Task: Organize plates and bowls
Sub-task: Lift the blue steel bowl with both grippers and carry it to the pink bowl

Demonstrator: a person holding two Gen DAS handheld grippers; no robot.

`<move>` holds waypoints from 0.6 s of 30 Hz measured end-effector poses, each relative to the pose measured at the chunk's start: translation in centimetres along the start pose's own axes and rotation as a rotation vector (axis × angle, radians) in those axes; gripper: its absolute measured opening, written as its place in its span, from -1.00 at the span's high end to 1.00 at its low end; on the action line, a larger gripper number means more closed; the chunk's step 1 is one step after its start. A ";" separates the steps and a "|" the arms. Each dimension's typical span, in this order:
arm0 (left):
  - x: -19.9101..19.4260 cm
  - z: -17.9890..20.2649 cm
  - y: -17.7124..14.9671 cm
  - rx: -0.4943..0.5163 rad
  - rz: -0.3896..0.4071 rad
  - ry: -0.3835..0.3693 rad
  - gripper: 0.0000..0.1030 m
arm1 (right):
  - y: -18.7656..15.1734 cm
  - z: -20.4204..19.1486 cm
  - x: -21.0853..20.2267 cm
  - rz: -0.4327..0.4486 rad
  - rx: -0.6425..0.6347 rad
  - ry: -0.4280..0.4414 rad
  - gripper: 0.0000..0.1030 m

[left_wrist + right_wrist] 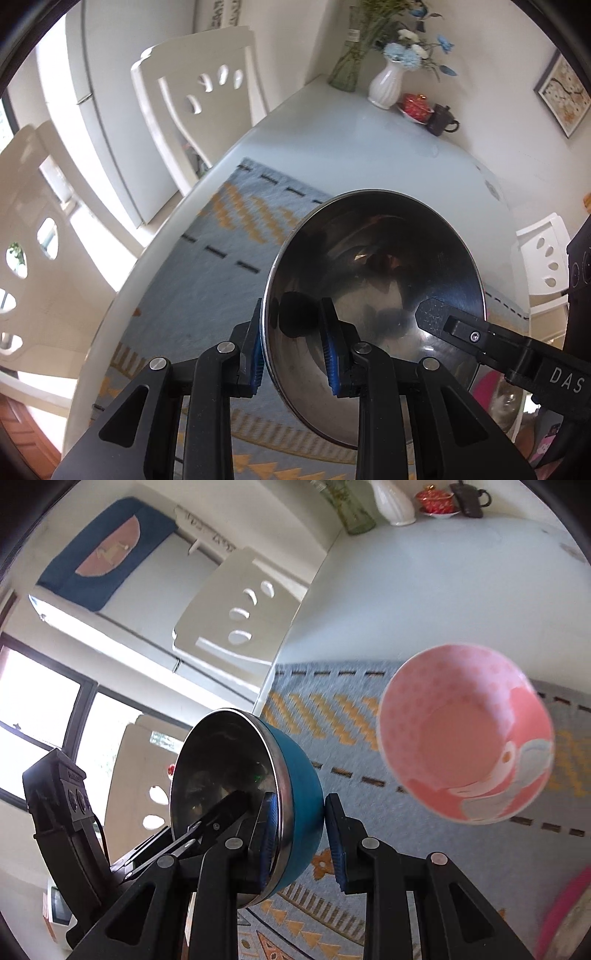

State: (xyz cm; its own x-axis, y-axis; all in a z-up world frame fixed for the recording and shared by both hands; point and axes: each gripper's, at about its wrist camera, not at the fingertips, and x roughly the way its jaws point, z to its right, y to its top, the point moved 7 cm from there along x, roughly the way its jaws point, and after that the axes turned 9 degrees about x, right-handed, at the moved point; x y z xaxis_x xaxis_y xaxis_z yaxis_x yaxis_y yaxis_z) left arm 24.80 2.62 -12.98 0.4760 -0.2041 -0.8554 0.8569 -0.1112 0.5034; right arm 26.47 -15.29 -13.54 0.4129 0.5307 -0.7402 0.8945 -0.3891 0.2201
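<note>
At the left of the left wrist view, white chairs point(207, 96) ring a pale table point(332, 140) laid with a patterned blue mat point(221, 266). At lower centre, the left gripper point(293, 345) pinches the rim of a steel bowl point(373, 280), one blue pad outside, one inside, which tips the bowl on edge, seemingly clear of the mat. From the right, the right gripper point(436, 314) reaches into the same bowl.

In the right wrist view, the bowl point(295, 797) shows a blue outer shell at lower centre; the right gripper point(299, 834) straddles its wall, its right pad apparently off the shell, suggesting a handover. At right, a pink bowl point(465, 734) sits on the mat point(332, 701), a likely nesting target.
</note>
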 end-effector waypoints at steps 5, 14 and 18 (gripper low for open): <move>0.0 2.1 1.2 0.038 0.016 -0.011 0.53 | 1.4 0.9 -1.9 0.043 -0.004 -0.002 0.51; 0.8 6.1 2.6 0.093 0.023 -0.031 0.53 | 2.9 3.6 -4.4 0.086 0.021 -0.025 0.51; 1.7 7.6 3.2 0.104 0.017 -0.058 0.53 | 3.7 4.9 -4.9 0.105 0.038 -0.041 0.50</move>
State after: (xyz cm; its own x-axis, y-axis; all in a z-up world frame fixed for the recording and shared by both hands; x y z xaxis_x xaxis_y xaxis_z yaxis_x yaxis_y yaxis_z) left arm 26.83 -5.46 -11.96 0.4756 -0.2620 -0.8397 0.8223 -0.2067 0.5303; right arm 26.96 -23.03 -12.16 0.4959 0.4546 -0.7399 0.8392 -0.4698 0.2738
